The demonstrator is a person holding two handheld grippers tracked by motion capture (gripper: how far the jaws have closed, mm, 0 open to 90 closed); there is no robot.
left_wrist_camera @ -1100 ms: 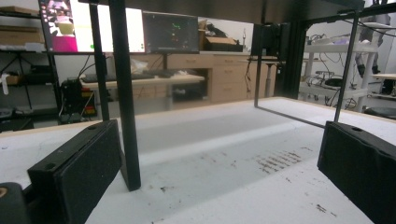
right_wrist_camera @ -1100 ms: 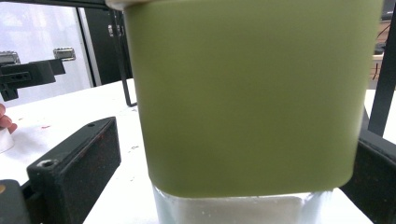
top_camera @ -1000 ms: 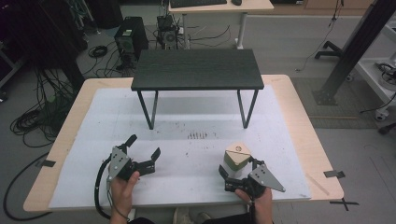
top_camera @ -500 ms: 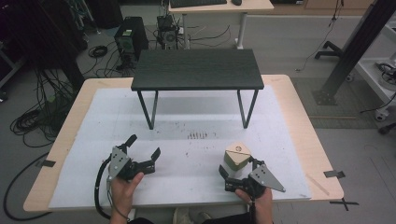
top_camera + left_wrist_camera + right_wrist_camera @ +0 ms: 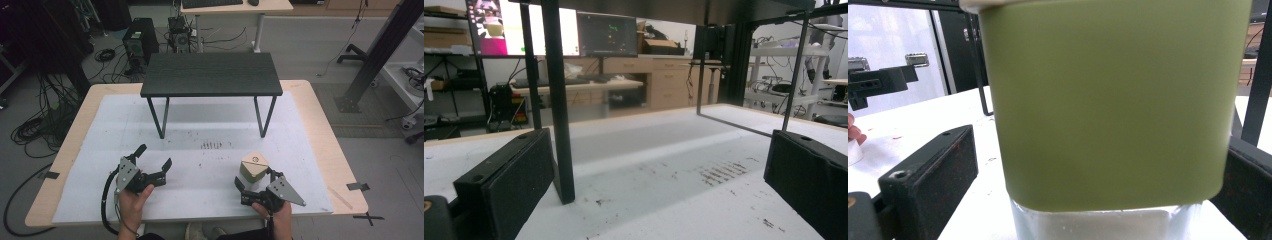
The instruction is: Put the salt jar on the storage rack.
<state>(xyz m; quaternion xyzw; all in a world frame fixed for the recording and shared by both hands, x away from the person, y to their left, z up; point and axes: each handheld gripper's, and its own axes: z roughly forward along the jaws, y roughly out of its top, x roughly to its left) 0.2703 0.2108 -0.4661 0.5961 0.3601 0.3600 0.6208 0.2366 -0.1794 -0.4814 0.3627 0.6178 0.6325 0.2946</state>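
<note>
An olive-green container (image 5: 253,170) with a tan lid stands on the white mat at the near right. In the right gripper view the container (image 5: 1108,105) is very close and has a clear base. My right gripper (image 5: 256,179) is open, with one jaw on each side of the container; a gap shows at the left jaw (image 5: 933,175). My left gripper (image 5: 154,156) rests at the near left, open with nothing between its jaws. My left gripper (image 5: 649,195) faces the black table's leg (image 5: 559,100).
A small black table (image 5: 210,75) stands on thin legs at the middle back of the white mat (image 5: 210,130). Dark scuff marks (image 5: 214,145) lie in front of it. Desks, cables and computers surround the wooden tabletop (image 5: 320,130).
</note>
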